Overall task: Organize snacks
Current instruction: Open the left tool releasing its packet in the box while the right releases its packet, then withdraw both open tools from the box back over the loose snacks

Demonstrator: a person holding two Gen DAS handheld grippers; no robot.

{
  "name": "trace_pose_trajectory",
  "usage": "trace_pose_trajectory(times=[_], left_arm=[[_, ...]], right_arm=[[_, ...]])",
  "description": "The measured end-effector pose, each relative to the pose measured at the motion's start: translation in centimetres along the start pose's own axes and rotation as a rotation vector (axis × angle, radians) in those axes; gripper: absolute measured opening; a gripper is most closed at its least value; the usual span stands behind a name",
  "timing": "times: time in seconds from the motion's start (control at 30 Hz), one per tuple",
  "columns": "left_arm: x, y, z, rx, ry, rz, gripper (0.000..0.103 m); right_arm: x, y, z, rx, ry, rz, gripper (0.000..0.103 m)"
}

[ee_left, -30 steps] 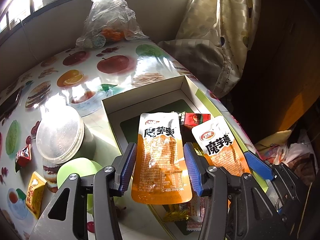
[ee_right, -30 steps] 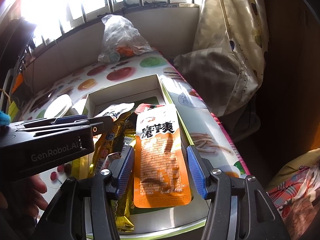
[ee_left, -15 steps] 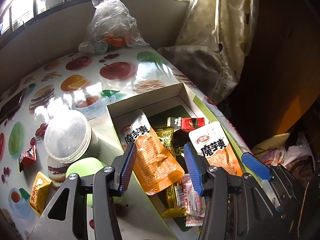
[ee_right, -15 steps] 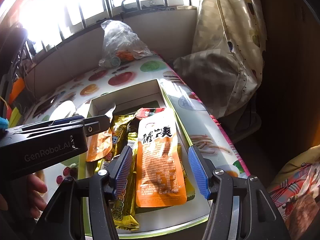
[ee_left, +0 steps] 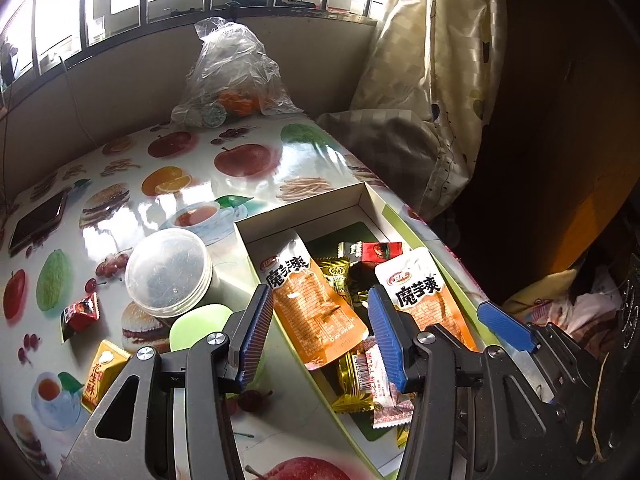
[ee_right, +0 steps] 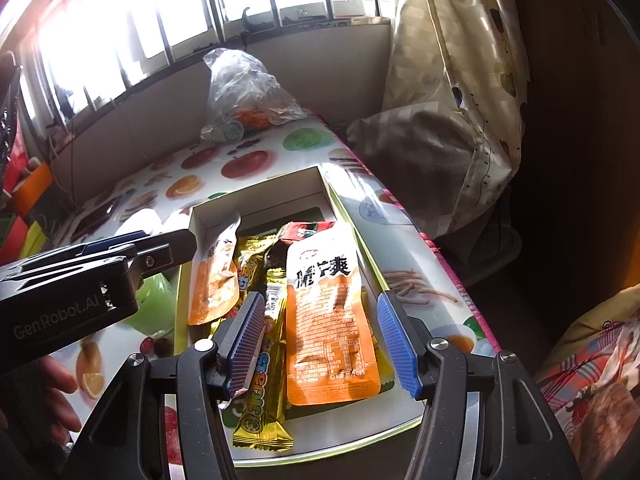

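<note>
An open white box (ee_left: 304, 206) with green trim stands on the fruit-print table and holds the snacks. One orange pouch (ee_left: 316, 308) lies slanted in its left part, a second orange pouch (ee_left: 428, 300) on the right. Gold and red wrapped sweets (ee_left: 360, 376) lie between and under them. My left gripper (ee_left: 320, 340) hovers open above the box's near left side with nothing in it. Over the near end of the box (ee_right: 256, 196), my right gripper (ee_right: 320, 344) stands open, its pads clear of the right pouch (ee_right: 328, 320) lying flat below. A long yellow bar (ee_right: 260, 400) rests beside that pouch.
Left of the box sit a clear lidded tub (ee_left: 168, 276), a green lid (ee_left: 200, 324), a red packet (ee_left: 80, 312) and a yellow packet (ee_left: 102, 376). A phone (ee_left: 38, 220) and a plastic bag (ee_left: 228, 76) lie farther back. Curtain and pillow (ee_left: 392, 136) border the right edge.
The left pouch went from upright between the left fingers to lying in the box, and the left gripper drew up and back. The right jaws widened slightly and its pouch settled flat.
</note>
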State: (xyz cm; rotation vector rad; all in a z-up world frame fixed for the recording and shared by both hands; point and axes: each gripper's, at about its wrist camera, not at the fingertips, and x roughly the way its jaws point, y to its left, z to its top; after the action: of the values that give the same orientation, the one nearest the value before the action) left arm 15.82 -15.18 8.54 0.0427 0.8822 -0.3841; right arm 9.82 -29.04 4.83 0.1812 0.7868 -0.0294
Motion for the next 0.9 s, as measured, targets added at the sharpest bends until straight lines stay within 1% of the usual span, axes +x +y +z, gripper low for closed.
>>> trace_pose_trajectory(times=[0.27,0.4,0.6,0.8,0.9], left_arm=[[-2.2,0.8,-1.1,-0.005,-0.024,0.014,0.051],[-3.3,1.7,-1.7,-0.026,-0.036,0.024,0.051],[-4.3,3.9,-2.9,-0.065,-0.037,0.046,0.051],[-5.0,6.0,-4.0,-0.099,-0.035,0.074,0.051],[-5.7,7.3,-4.6,-0.122,-0.049,0.096,0.051]], right_arm=[[-1.3,0.4,0.2,0.006,-0.023,0.013,0.059],[-2.0,1.0,0.3,0.004,-0.041,0.022,0.059],[-3.4,2.8,0.3,-0.025,-0.07,0.039,0.059],[-3.5,4.7,0.4,-0.036,-0.073,0.058,0.059],[-3.5,5.8,0.3,-0.051,-0.072,0.07,0.059]])
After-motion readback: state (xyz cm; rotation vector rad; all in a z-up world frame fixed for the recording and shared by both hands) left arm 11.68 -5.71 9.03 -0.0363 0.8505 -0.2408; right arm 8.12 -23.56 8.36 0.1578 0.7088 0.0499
